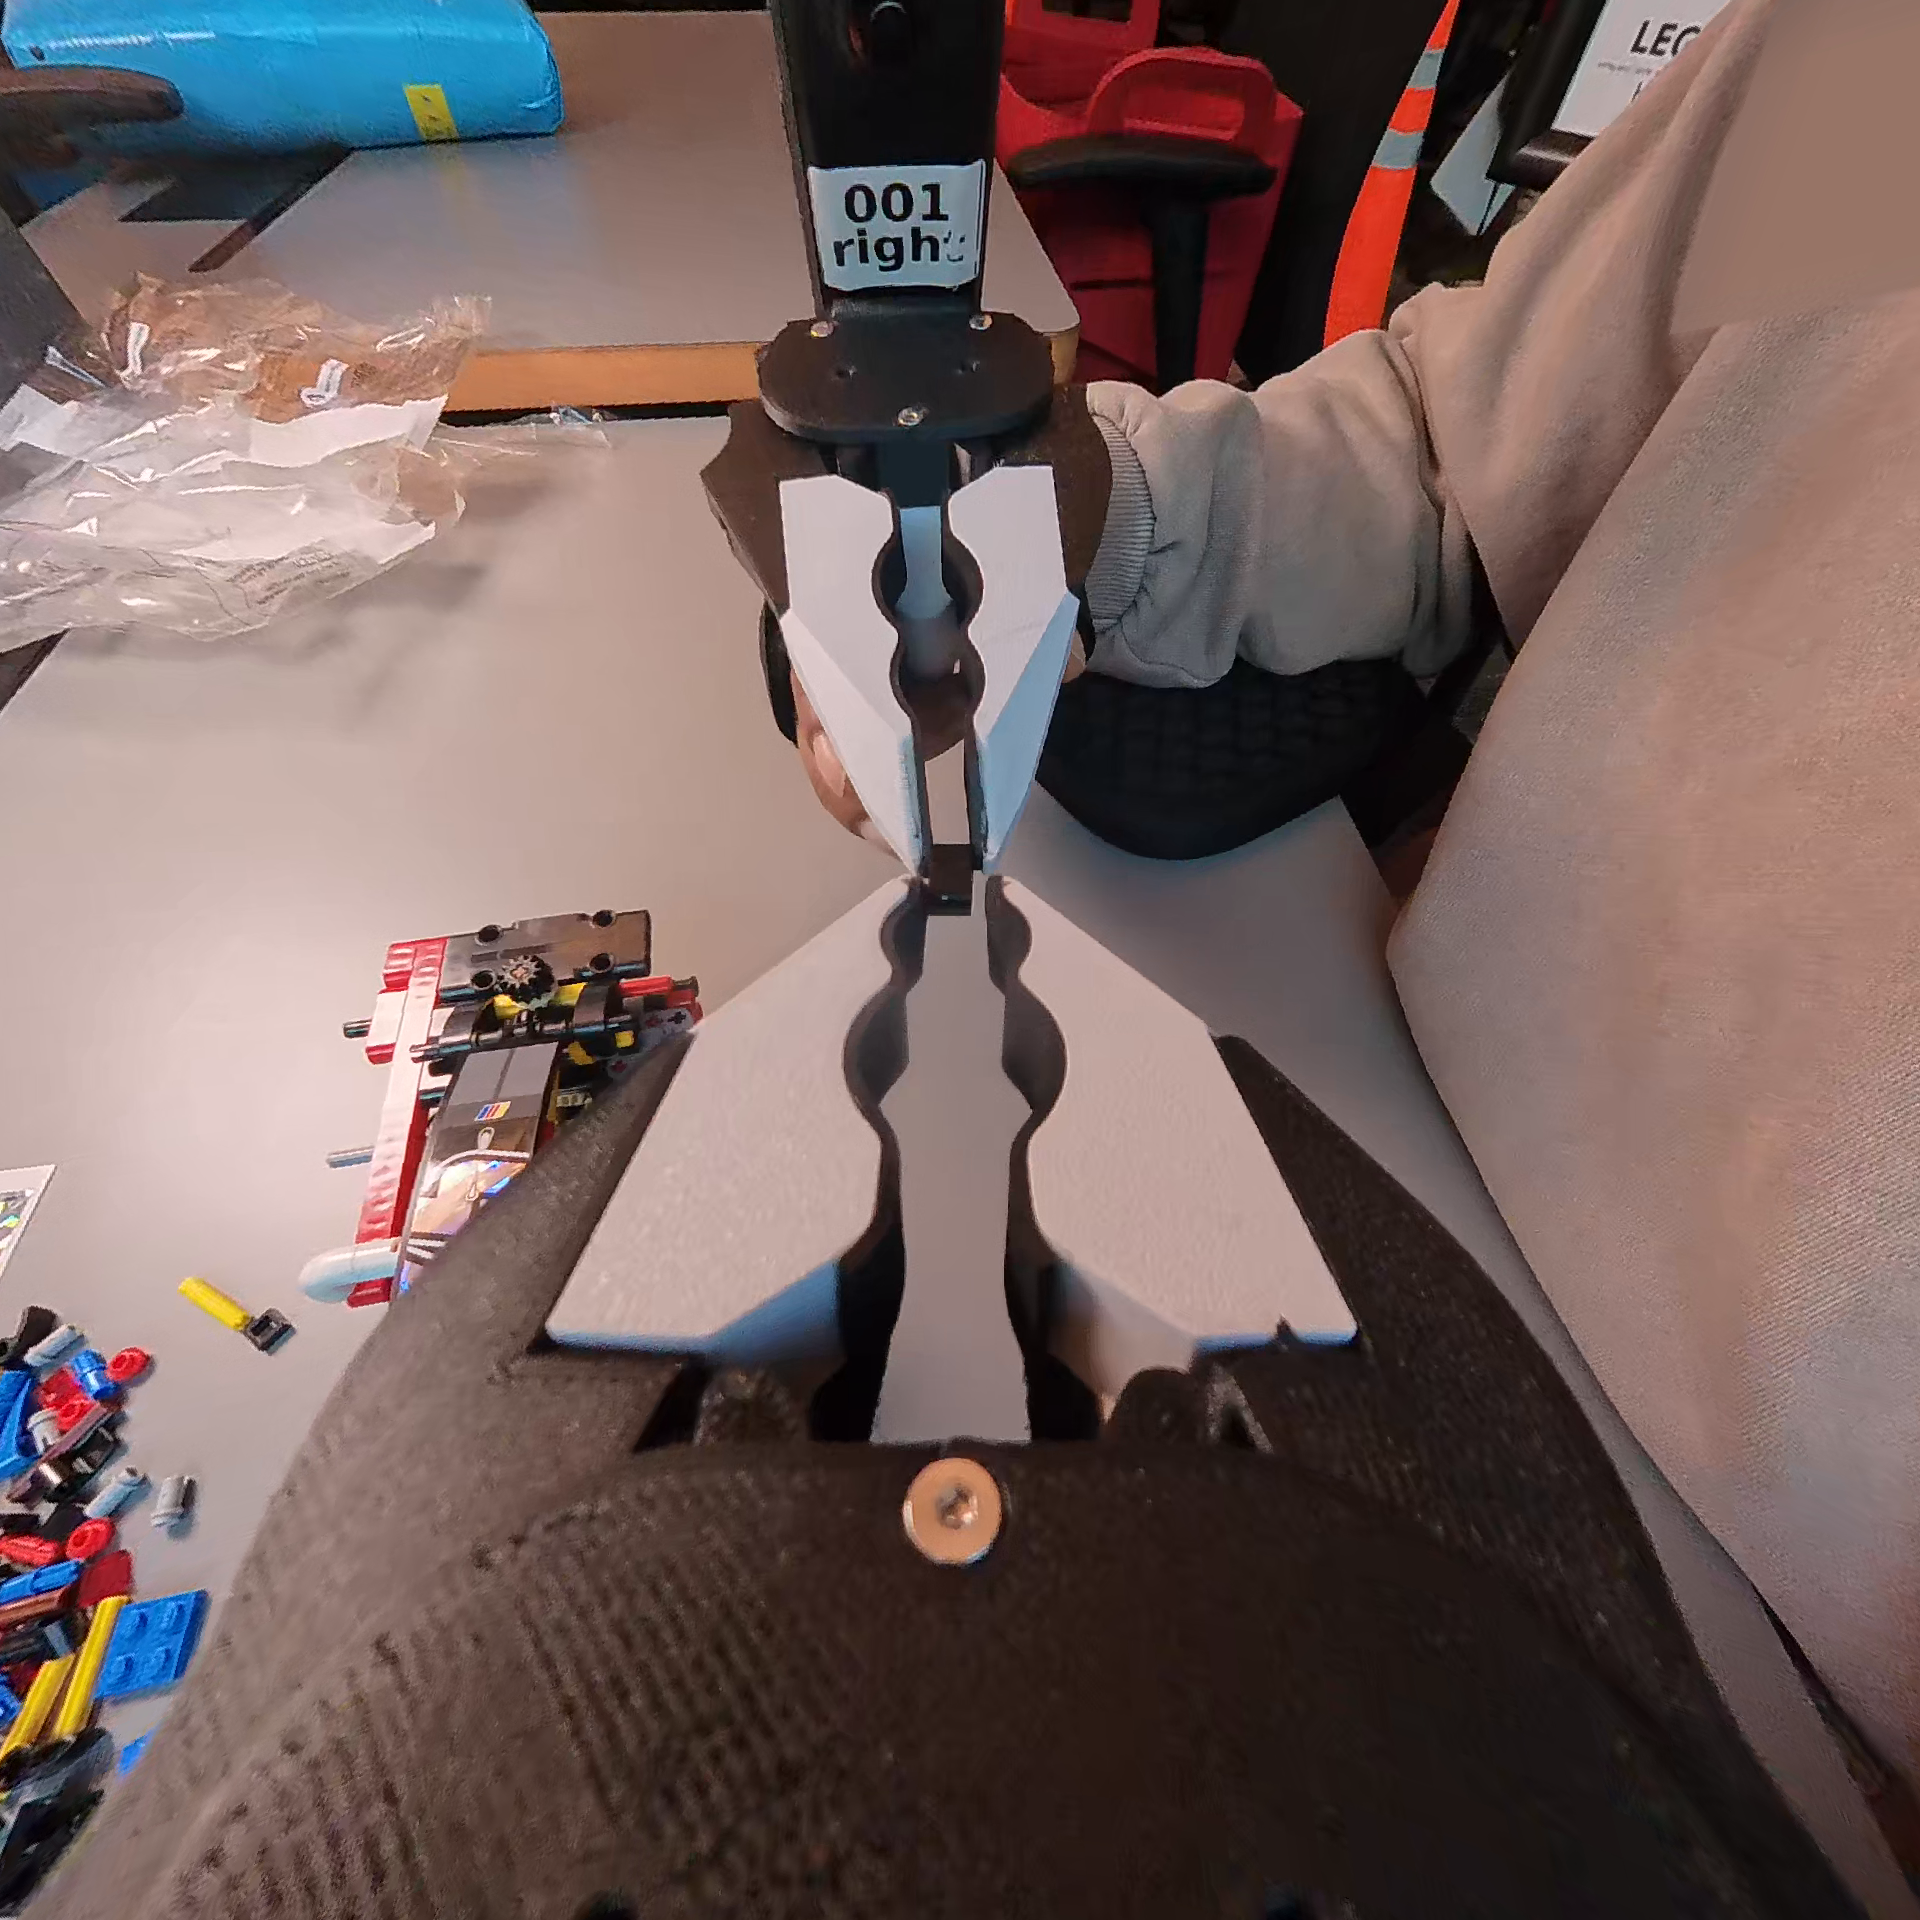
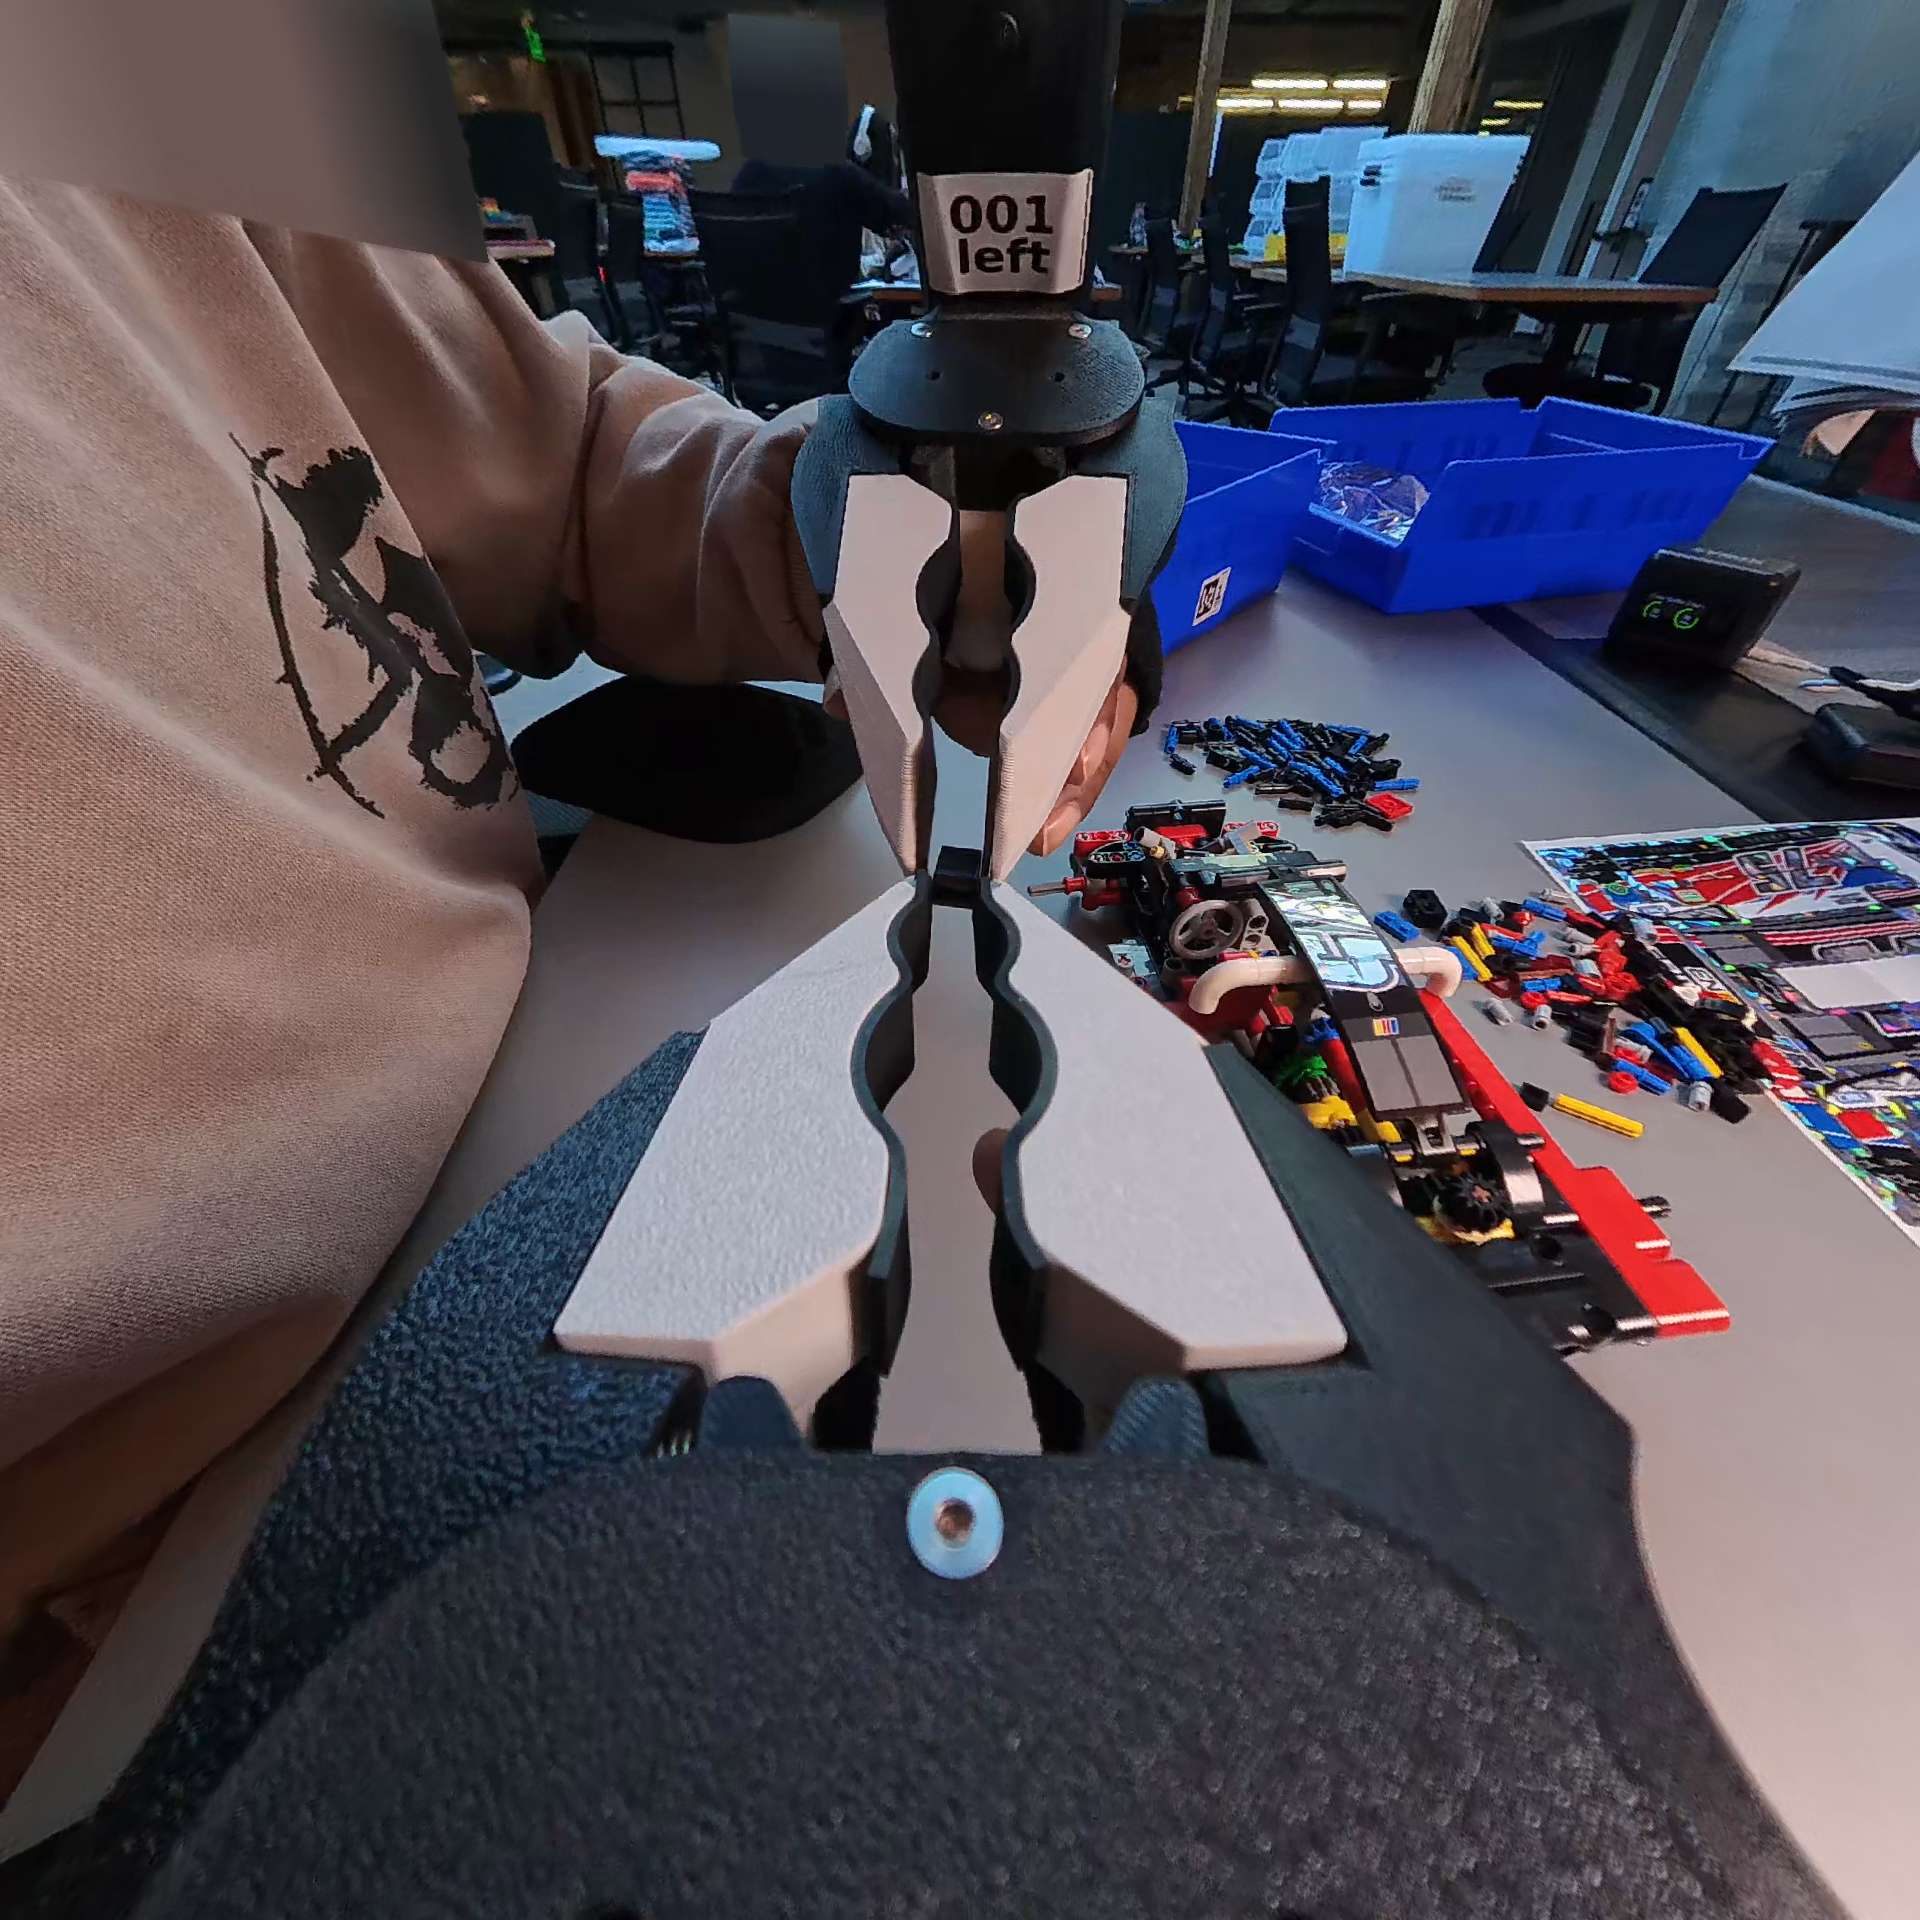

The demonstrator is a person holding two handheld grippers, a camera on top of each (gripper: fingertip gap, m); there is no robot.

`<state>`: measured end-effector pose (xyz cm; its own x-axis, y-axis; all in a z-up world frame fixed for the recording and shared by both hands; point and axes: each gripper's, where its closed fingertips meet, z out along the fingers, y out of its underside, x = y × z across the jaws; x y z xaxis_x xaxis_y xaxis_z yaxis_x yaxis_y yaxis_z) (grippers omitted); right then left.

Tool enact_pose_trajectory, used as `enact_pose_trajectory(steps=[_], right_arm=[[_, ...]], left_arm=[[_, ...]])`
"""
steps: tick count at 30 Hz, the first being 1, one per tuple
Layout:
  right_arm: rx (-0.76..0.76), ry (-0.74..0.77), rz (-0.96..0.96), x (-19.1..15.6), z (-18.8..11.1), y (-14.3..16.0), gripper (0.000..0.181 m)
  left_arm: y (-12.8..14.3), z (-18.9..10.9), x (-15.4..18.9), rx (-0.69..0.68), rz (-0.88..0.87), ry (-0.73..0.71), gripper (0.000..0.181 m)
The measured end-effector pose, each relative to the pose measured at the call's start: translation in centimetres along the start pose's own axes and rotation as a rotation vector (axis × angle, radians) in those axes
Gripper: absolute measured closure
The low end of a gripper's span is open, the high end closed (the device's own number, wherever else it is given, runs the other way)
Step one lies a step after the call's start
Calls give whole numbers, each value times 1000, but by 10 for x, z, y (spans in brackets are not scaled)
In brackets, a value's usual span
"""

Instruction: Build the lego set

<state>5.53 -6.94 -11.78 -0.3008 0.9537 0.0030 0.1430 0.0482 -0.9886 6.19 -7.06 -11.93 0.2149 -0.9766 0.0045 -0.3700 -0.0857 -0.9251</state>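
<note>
My two grippers meet tip to tip above the table's near edge, in front of a person in a beige sweatshirt. A small black lego piece point(image 1: 951, 883) point(image 2: 958, 871) sits between both sets of tips. My left gripper point(image 1: 951, 894) point(image 2: 956, 860) is nearly closed and pinches it from one end. My right gripper point(image 1: 951, 854) point(image 2: 956, 894) pinches it from the other end. The partly built red and black lego car point(image 1: 499, 1081) point(image 2: 1351, 1039) lies on the grey table point(image 1: 312, 779) beside the grippers, untouched.
A pile of loose coloured pieces point(image 1: 62, 1507) point(image 2: 1621, 987) lies beyond the car, with a yellow axle point(image 1: 213, 1301) point(image 2: 1590, 1112) apart from it. There is also a pile of black and blue pins point(image 2: 1288, 753), a sticker sheet point(image 2: 1766, 935), blue bins point(image 2: 1507, 499) and empty plastic bags point(image 1: 208, 457). My two grippers' fingertips are within a few centimetres of each other. The yellow axle point(image 2: 1590, 1112) is about equally far from each gripper, around 25 cm. Look for it in the left wrist view point(image 1: 219, 1303) too.
</note>
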Motion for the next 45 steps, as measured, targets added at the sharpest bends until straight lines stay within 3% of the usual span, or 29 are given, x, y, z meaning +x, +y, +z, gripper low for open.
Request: enact_pose_trajectory(steps=[11, 19, 27, 45], right_arm=[[-63, 53, -10, 9, -1, 12, 176], [-254, 215, 13, 49, -15, 54, 176], [-314, 271, 46, 68, -22, 75, 176], [-436, 357, -104, 78, -24, 82, 170]], left_arm=[[10, 7, -12, -94, -36, -52, 175], [41, 36, -52, -338, -127, -198, 175], [57, 49, -72, -491, -111, -283, 175], [69, 50, -81, -611, -71, -327, 176]])
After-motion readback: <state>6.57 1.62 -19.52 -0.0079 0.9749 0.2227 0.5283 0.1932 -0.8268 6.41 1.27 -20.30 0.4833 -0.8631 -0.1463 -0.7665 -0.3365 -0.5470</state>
